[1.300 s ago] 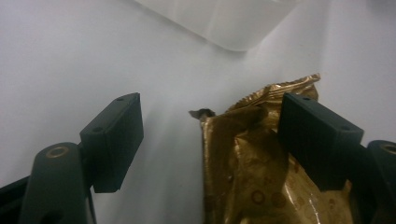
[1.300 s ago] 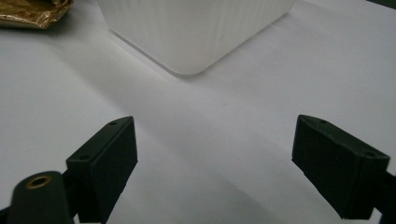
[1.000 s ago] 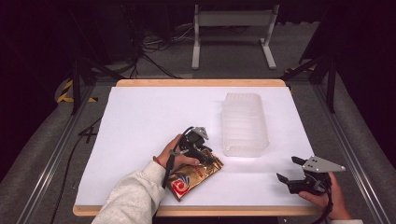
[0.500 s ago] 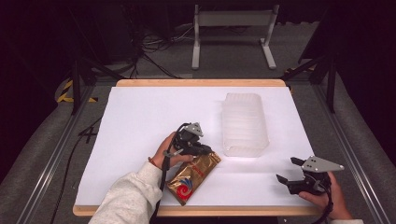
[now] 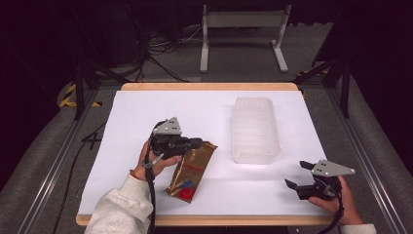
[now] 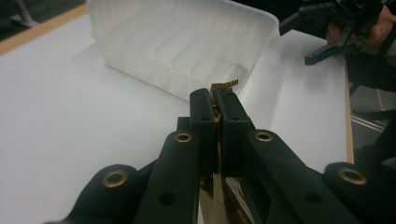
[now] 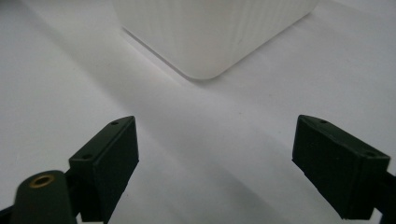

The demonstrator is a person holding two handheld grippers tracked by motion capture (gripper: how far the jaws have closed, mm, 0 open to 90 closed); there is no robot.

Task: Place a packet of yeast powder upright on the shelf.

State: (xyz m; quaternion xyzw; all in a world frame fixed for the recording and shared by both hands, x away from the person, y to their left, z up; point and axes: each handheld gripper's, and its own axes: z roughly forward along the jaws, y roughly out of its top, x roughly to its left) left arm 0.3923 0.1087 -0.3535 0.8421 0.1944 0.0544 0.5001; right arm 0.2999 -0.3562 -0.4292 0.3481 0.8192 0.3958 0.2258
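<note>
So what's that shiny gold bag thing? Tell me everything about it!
The gold packet is a flat, shiny foil pouch with red and blue print near its lower end. It sits slanted on the white table, left of the clear plastic tub. The left gripper is shut on its crinkled top edge.

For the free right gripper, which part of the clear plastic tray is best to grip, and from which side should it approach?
Probably the near end wall of the clear plastic tray, at its rim, coming from the person's side. The tray is open-topped with thin upright walls, and its rounded near corner faces the open right gripper, with bare table between. One jaw would go inside, one outside.
</note>
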